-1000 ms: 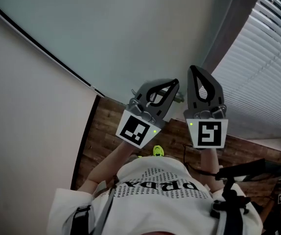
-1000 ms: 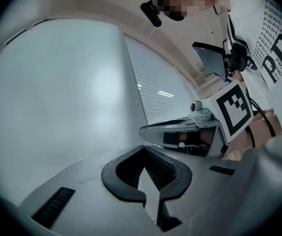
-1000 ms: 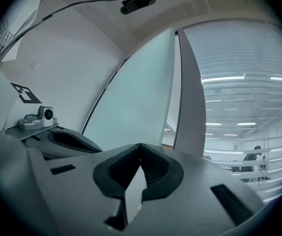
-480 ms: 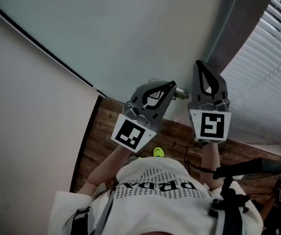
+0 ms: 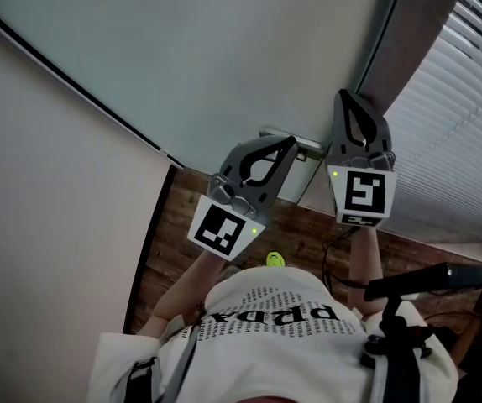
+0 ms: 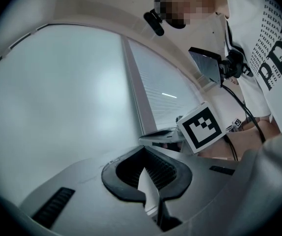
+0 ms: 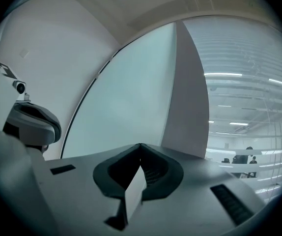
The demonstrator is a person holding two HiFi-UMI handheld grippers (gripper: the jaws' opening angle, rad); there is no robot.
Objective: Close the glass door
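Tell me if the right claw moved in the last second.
Yes. Against the floor corner of the white wall, unmoved in the head view, the right claw has moved up the picture, forward toward the grey door post.

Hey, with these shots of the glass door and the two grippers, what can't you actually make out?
1. Silver metal door handle: in the head view it is mostly covered by the left hand-held gripper and right hand-held gripper, so contact is unclear.
2. Seam between frosted glass door and grey frame post: too thin in every view to tell whether the door is latched.
3. People behind white slatted blinds: too small in the right gripper view.
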